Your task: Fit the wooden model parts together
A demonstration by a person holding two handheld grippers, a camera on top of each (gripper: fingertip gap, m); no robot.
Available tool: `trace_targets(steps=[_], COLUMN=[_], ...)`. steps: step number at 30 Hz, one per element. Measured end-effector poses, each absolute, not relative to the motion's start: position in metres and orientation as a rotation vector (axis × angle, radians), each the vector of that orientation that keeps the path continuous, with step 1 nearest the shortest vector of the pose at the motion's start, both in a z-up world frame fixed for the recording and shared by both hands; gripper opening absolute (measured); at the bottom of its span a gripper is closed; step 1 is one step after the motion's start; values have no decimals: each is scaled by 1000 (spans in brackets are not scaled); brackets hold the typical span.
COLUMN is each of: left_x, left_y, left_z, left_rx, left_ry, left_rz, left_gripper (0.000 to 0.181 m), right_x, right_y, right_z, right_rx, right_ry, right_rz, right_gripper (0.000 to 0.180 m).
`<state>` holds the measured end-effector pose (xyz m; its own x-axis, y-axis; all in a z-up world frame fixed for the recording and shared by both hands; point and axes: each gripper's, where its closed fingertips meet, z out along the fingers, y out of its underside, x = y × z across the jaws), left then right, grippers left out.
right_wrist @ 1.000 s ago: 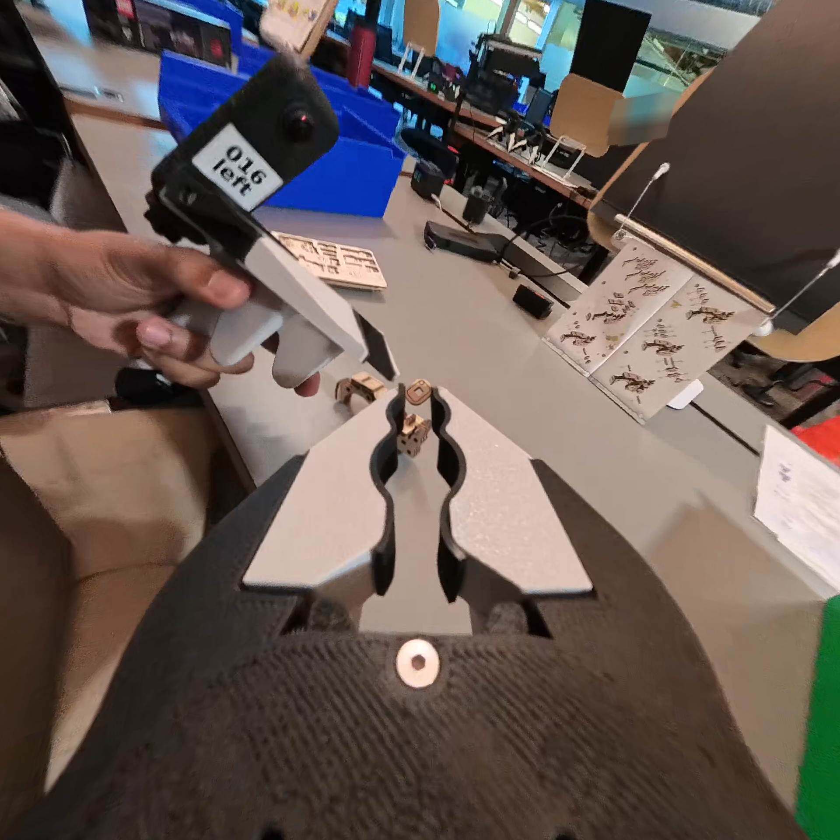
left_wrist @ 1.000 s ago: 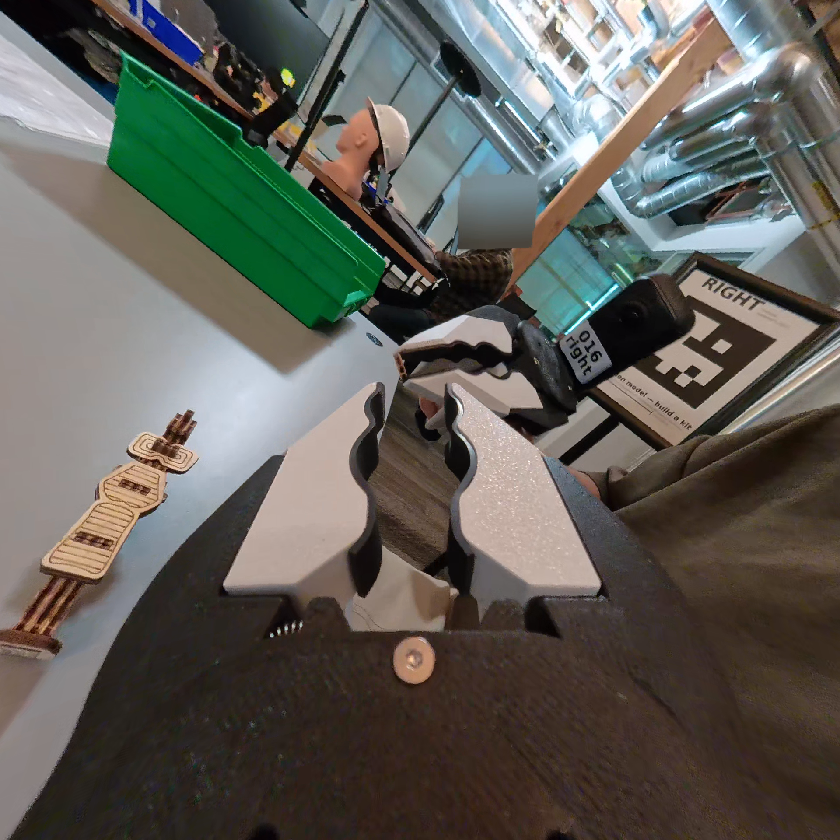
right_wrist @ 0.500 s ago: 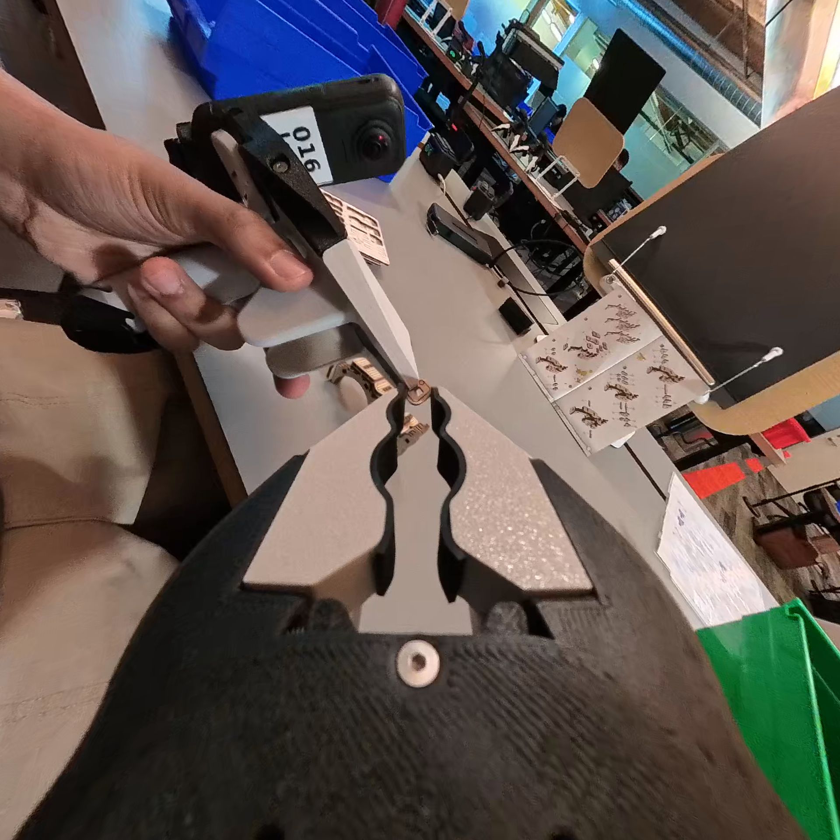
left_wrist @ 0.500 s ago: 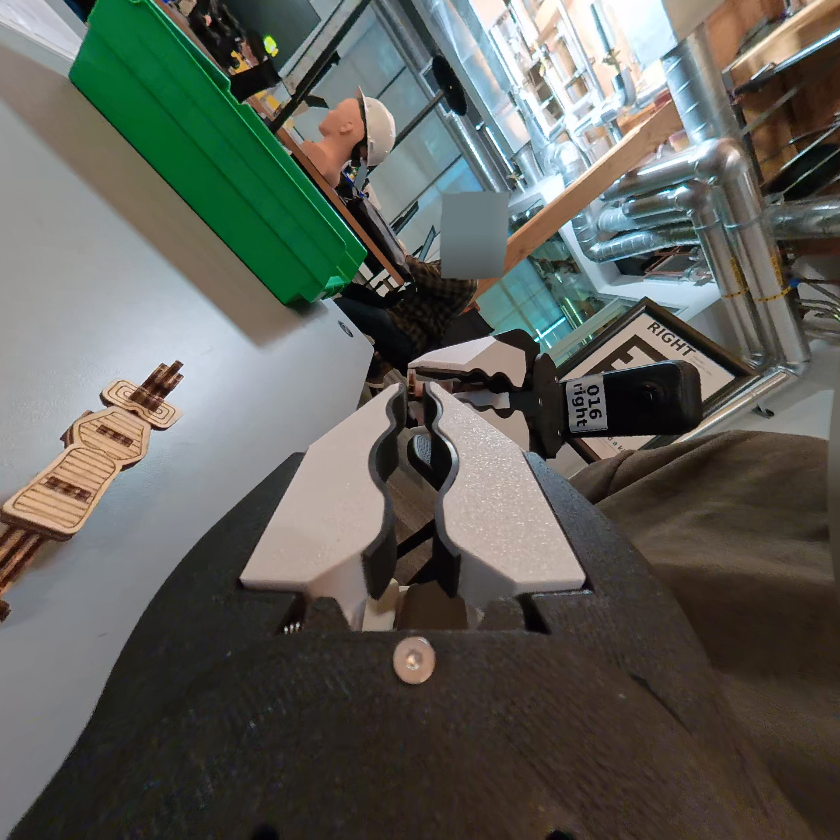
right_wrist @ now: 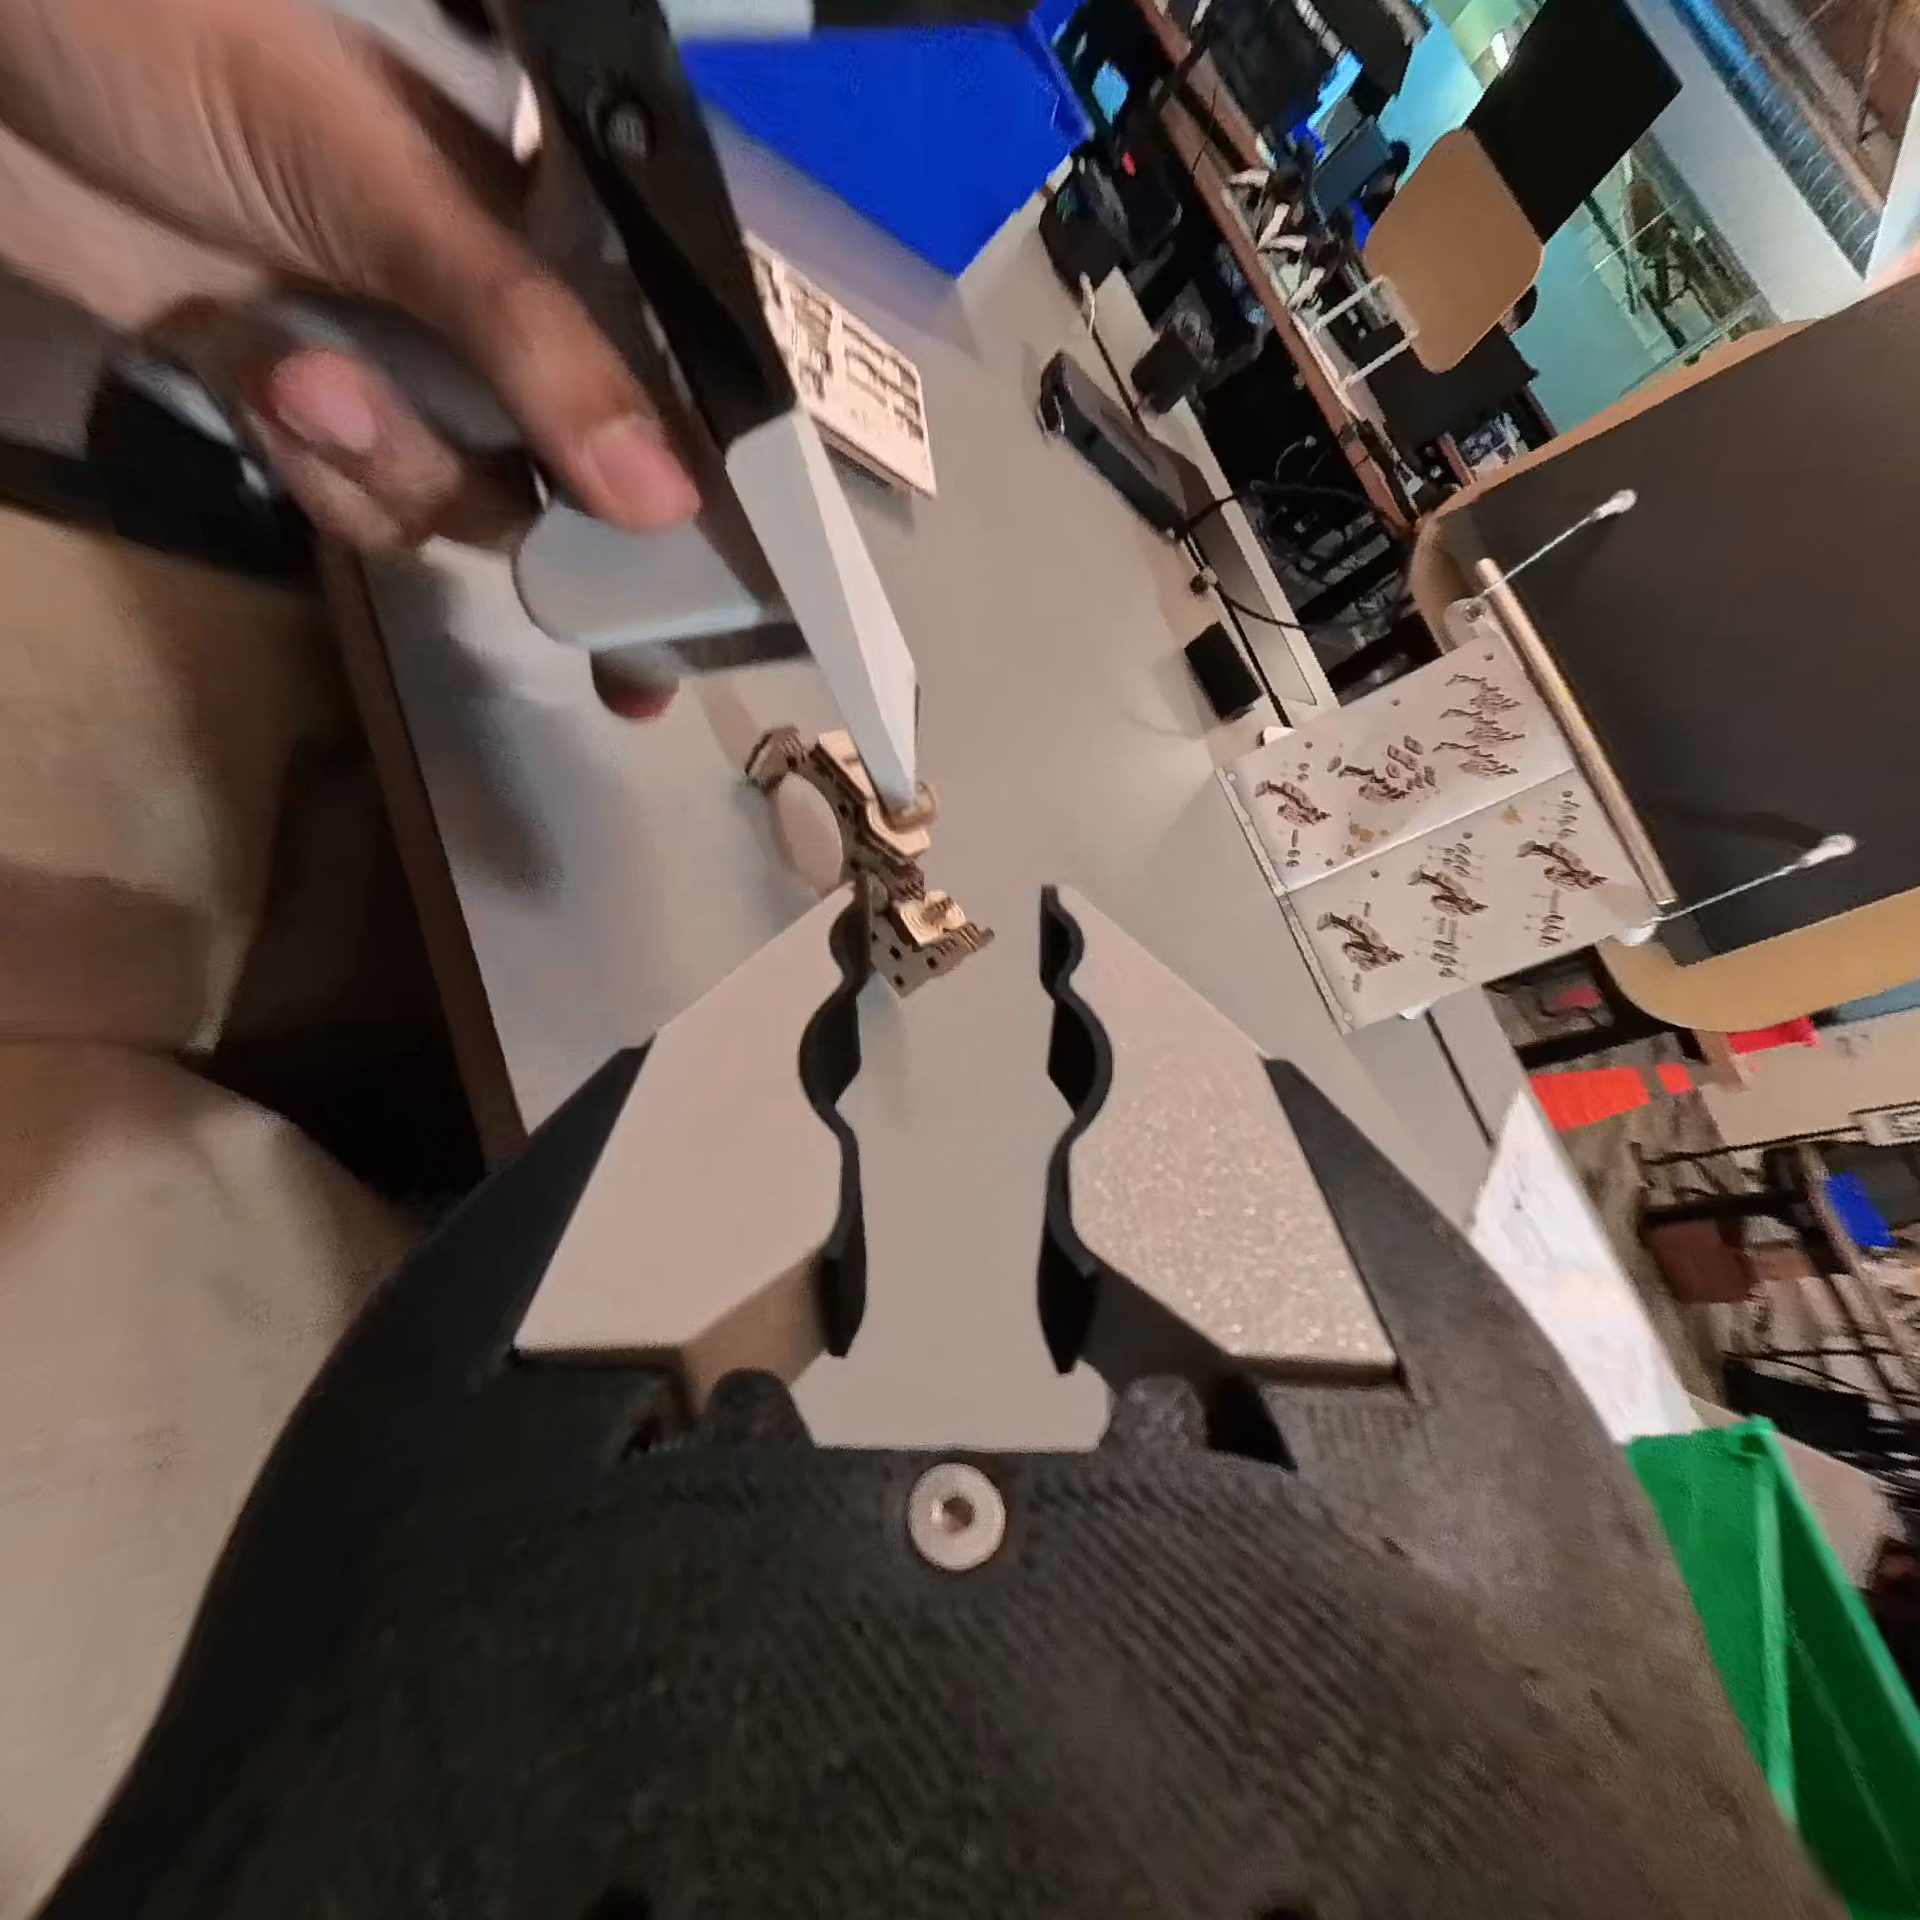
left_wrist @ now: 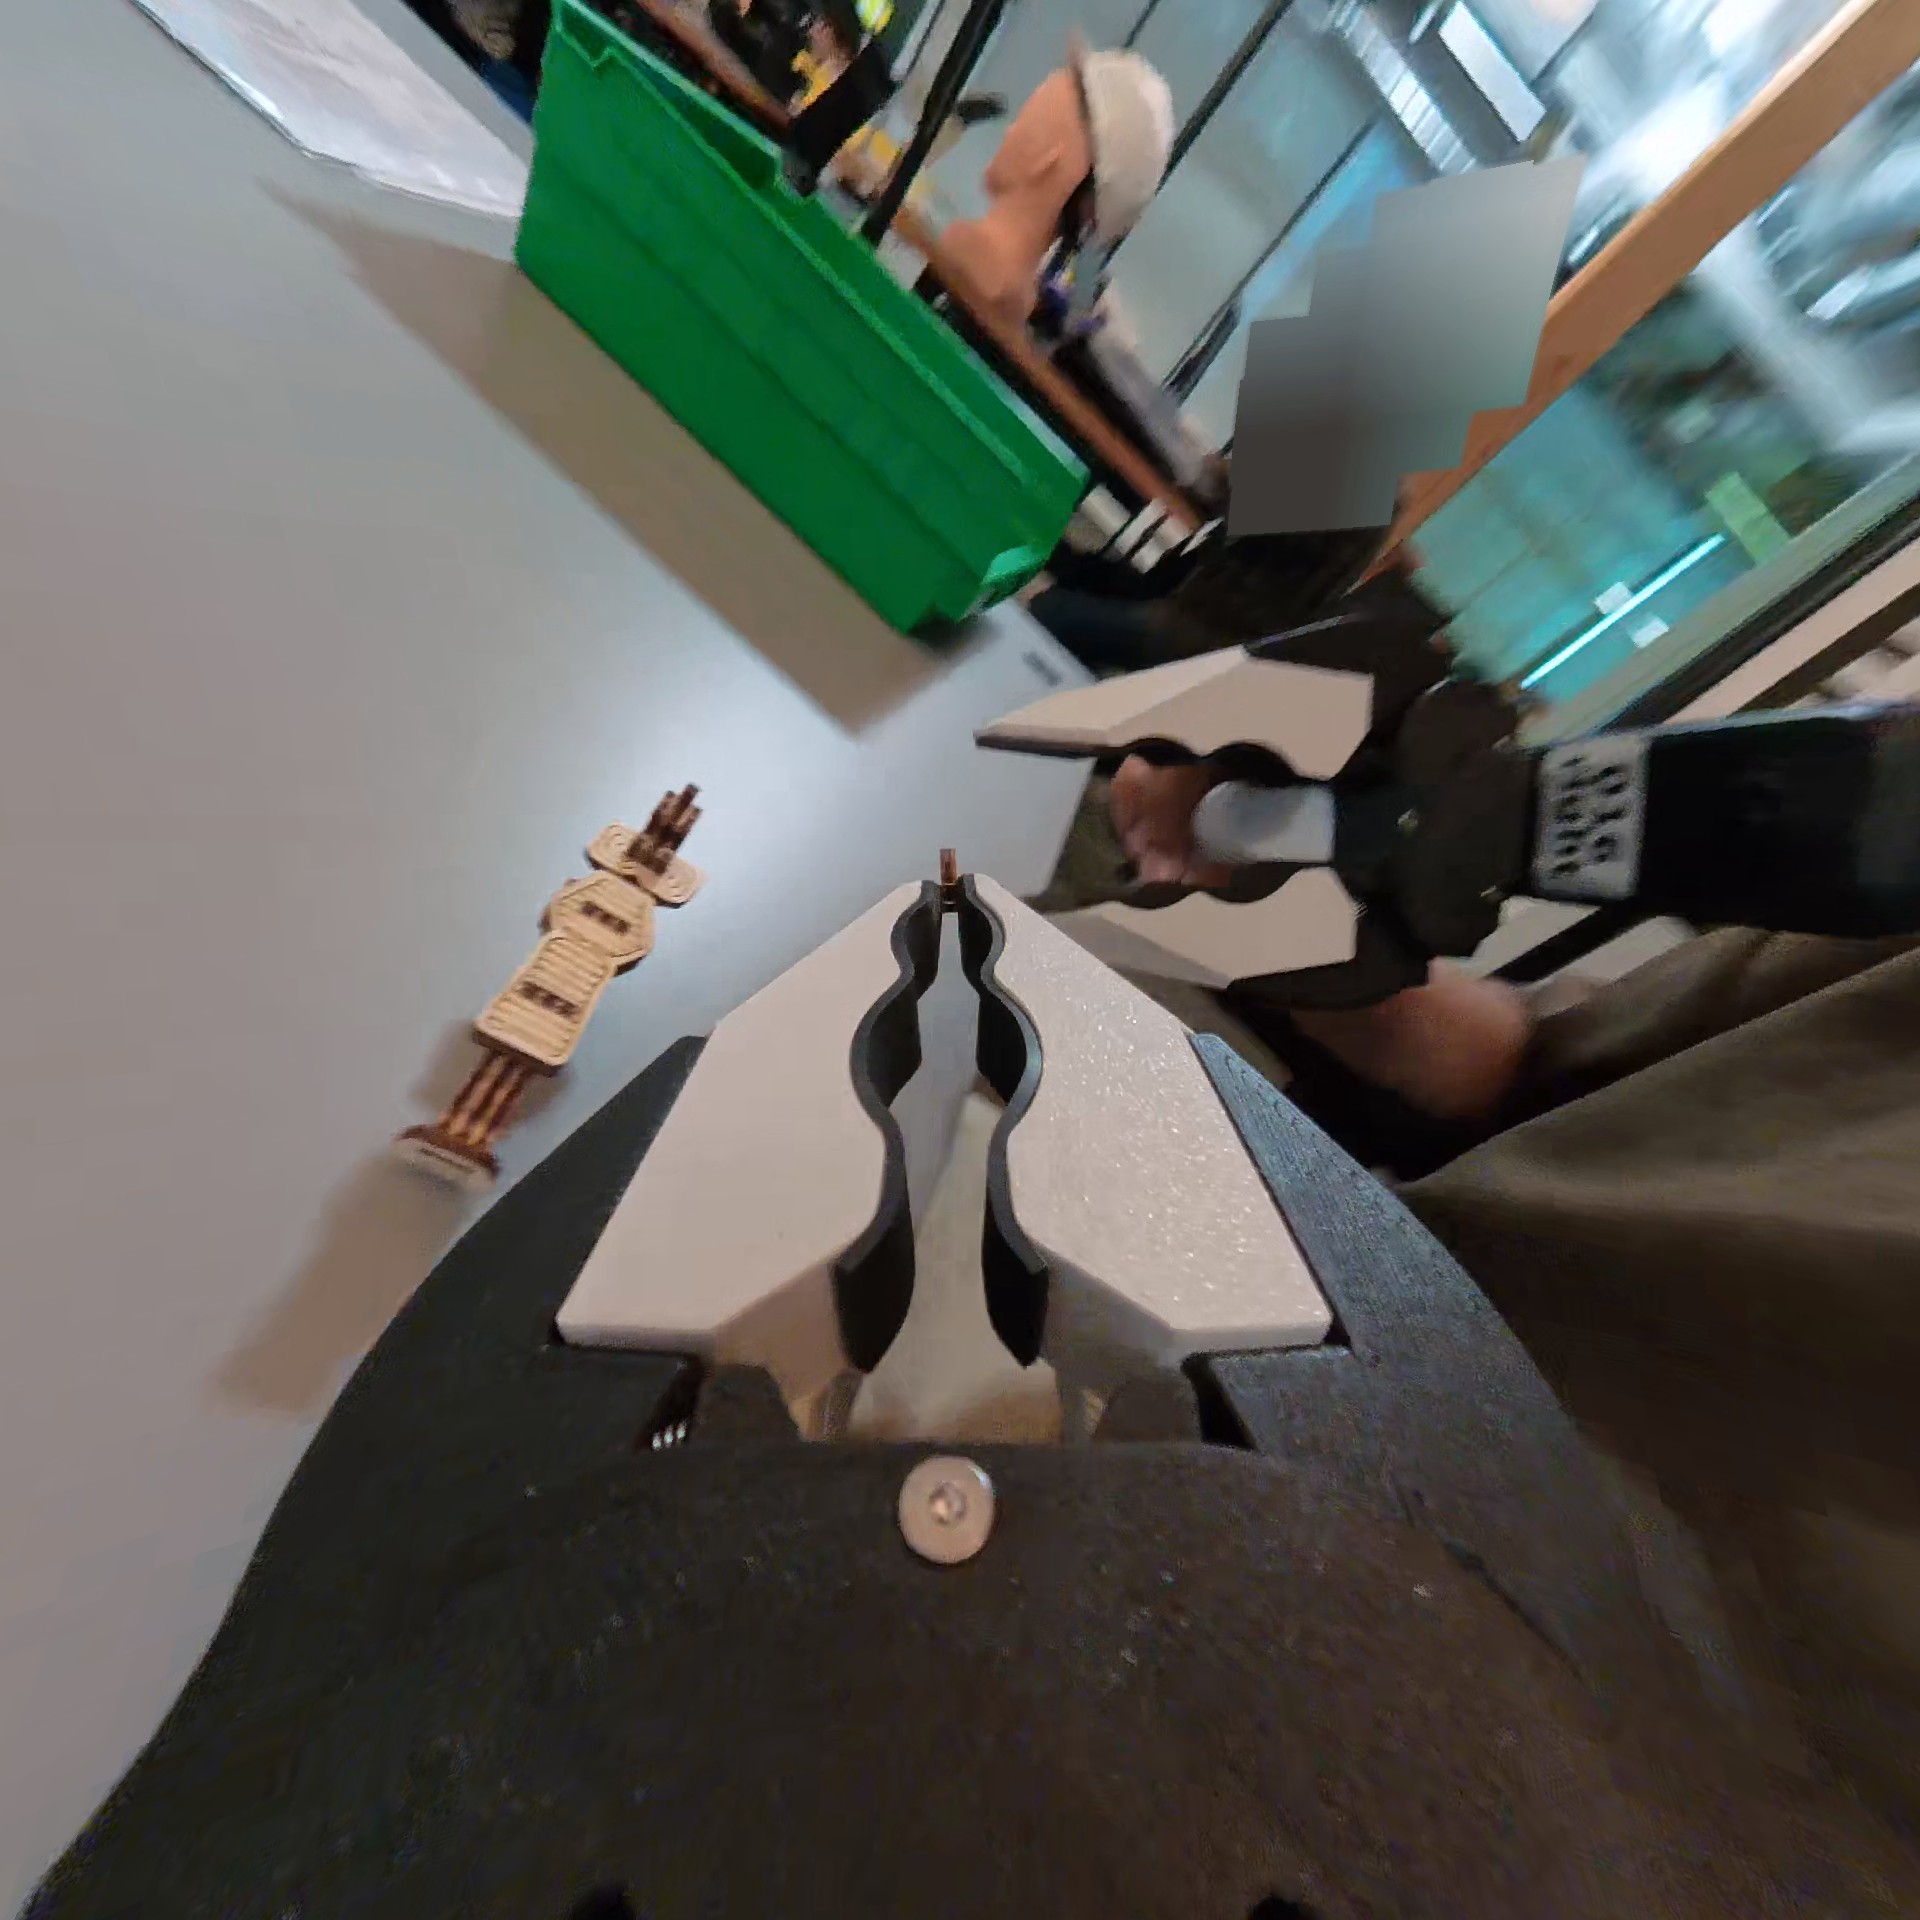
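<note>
My left gripper is shut on a small flat wooden piece, seen edge-on between its tips. In the right wrist view the left gripper comes in from the upper left with that piece at its tip, just above the grey table. A curved wooden part and a small toothed block lie right under and beside it. My right gripper is open and empty, its left tip close to the block; it also shows in the left wrist view. A finished wooden figure lies flat on the table.
A green bin stands at the table's far side, with a paper sheet beside it. Blue bins, a sheet of wooden parts, a black device and propped instruction sheets surround the work spot. The table edge runs by my lap. Both grippers' tips are close together, under 4 cm apart.
The left gripper has closed on the small wooden piece and come down by the loose parts. The right gripper has opened wider and swung toward those parts.
</note>
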<state>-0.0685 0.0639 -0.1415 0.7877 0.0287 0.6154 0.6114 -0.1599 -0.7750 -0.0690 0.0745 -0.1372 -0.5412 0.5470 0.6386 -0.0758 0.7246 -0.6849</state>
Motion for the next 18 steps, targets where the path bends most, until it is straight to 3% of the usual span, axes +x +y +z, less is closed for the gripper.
trace_targets(steps=[8,18], left_x=[-60,-55], left_y=[67,69], left_z=[-156,-163], left_rx=[-1803,-1840], left_ry=[-454,-444], left_rz=[-449,-466], left_gripper=[1,1], right_x=[-66,-62], right_y=[70,60], right_z=[-156,-167], right_rx=[-138,-82], right_ry=[-2028,-2067], right_rz=[554,540], right_gripper=[28,20])
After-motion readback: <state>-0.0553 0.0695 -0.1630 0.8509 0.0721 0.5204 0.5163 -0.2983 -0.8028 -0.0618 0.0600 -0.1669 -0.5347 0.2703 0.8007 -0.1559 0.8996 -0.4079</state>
